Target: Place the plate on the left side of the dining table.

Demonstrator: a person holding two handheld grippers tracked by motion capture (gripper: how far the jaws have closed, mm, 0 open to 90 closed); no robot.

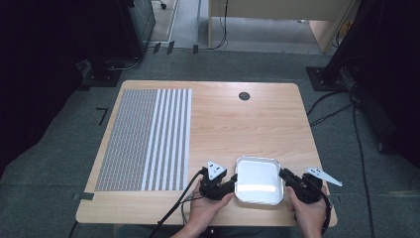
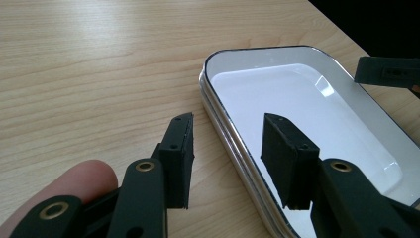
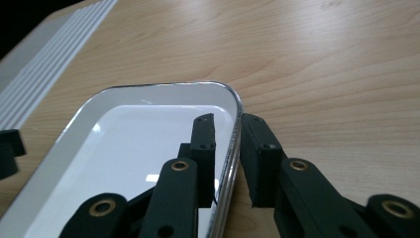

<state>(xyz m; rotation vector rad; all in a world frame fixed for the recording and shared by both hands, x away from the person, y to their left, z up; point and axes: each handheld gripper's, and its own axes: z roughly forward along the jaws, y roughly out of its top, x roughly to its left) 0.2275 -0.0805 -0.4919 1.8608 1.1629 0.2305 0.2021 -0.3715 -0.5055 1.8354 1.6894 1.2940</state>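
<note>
White tray near desk front edge. Right hand-held gripper pinches its right rim; left hand-held gripper straddles the left rim, agape — uneven lift could tilt it.

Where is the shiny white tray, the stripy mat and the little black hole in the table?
White tray (image 1: 257,171): high view, on its bare white floor.
Stripy mat (image 1: 171,134): high view, on its white stripes.
Black hole (image 1: 244,96): high view, on its dark middle.

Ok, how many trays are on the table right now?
1. The white tray sits at the table's near edge, between the left gripper and right gripper, each straddling a side rim.
</note>
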